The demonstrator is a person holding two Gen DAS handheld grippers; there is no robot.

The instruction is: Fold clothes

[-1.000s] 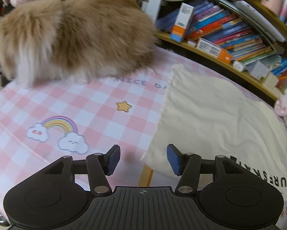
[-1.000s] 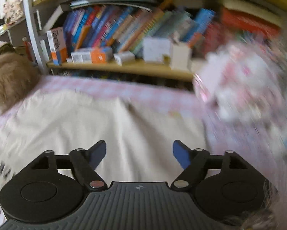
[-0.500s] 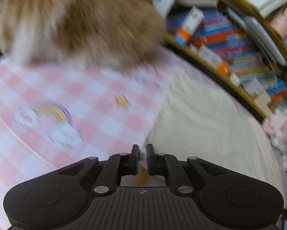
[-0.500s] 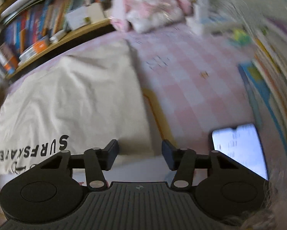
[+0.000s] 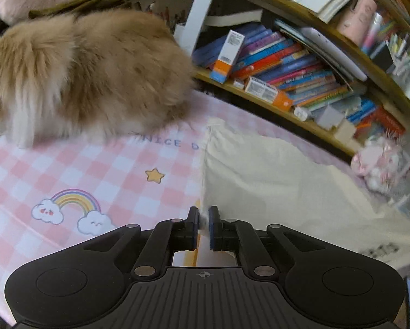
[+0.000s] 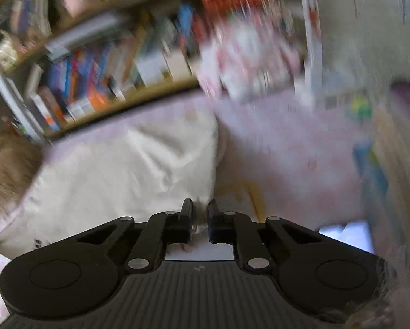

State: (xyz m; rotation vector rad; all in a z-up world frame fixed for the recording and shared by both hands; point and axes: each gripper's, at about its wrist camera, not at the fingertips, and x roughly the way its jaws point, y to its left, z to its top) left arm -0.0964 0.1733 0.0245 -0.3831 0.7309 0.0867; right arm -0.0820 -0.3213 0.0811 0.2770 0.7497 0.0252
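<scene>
A cream T-shirt (image 5: 281,181) lies spread on a pink checked cloth (image 5: 100,181), with black lettering near its front right edge. My left gripper (image 5: 203,216) is shut on the shirt's near left corner, and the cloth rises from its pads. In the blurred right wrist view the same cream shirt (image 6: 128,170) fills the left half. My right gripper (image 6: 200,213) is shut on the shirt's near right corner, with a bit of cream fabric pinched between its pads.
A fluffy tan cat (image 5: 81,76) sits on the checked cloth at the back left, close to the shirt's far corner. A bookshelf (image 5: 292,71) full of books runs along the back. A pink plush toy (image 5: 377,161) lies at the right. A lit phone screen (image 6: 347,233) lies near my right gripper.
Both grippers went from open to shut on the shirt's near corners. The left has lifted its corner a little. The right swung sideways and rolled, so its view is blurred.
</scene>
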